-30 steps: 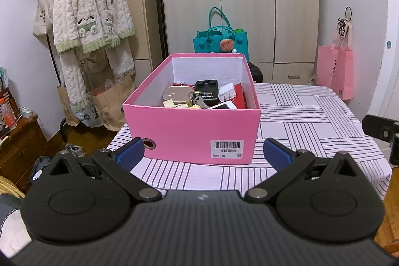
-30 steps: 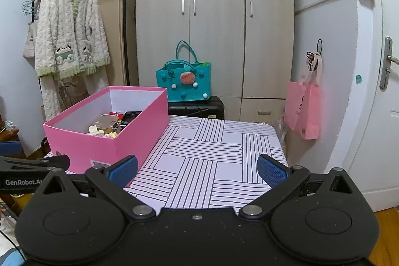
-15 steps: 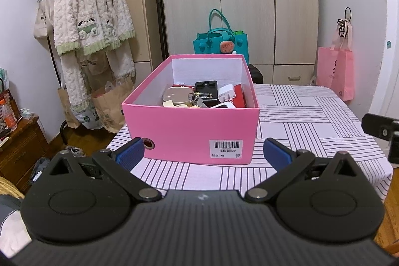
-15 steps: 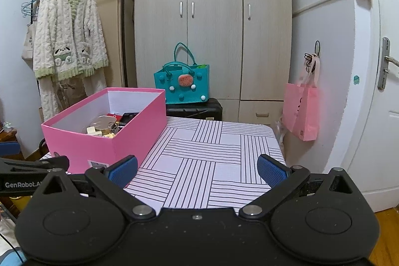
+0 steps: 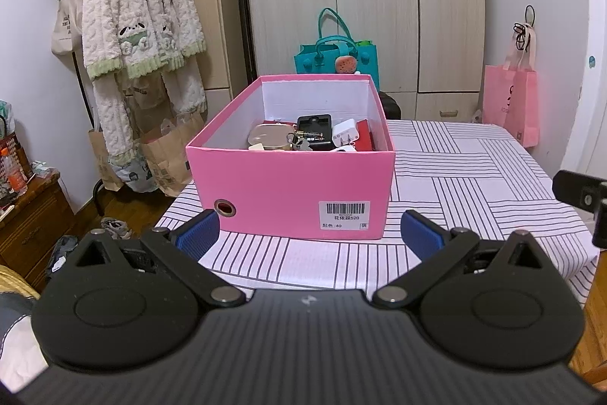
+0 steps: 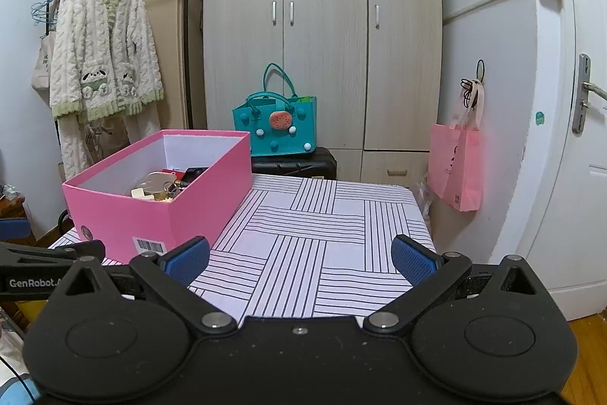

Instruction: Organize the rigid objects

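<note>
Pink box (image 5: 292, 192) stands on the striped table (image 5: 474, 185), its long axis running away from the left gripper (image 5: 309, 228), directly ahead and nearer. Right gripper (image 6: 299, 259) sits right of the box. Both jaws spread, empty; small items lie inside the box.

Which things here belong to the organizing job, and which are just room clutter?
Job:
pink box on the striped table
its contents: oval tin, black charger, white plug
left tool and right tool, both open and empty

Clutter:
teal bag
pink bag
fleece robe
wardrobe
</note>
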### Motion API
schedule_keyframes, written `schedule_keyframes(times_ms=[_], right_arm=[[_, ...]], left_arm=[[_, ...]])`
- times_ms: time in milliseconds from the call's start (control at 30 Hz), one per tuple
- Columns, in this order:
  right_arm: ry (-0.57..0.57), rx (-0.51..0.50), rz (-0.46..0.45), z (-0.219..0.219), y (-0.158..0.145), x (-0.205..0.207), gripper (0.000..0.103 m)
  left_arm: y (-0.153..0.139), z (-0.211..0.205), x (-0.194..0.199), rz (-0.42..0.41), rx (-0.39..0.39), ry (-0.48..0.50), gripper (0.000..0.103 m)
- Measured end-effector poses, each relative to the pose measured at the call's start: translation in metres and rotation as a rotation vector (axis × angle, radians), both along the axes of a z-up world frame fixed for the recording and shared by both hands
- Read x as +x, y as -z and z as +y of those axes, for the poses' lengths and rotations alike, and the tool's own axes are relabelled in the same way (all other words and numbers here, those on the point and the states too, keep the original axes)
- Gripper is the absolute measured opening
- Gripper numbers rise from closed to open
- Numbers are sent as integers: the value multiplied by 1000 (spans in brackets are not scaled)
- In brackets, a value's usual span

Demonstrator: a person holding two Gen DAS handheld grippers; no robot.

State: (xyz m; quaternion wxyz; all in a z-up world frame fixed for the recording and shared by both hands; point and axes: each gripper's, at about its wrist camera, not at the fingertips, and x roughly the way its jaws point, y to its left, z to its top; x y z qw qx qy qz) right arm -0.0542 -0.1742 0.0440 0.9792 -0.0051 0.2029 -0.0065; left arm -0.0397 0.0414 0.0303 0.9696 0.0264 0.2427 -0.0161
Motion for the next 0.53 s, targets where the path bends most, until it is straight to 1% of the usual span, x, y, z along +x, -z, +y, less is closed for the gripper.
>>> schedule_keyframes(times_ms=[233, 533], right_arm=[[3, 2, 0, -1, 1, 0, 103], [1, 0, 10, -1, 2, 2, 103]], left_arm=[[0, 1, -3, 0, -13, 6, 103], [0, 2, -2, 4, -12, 6, 103]])
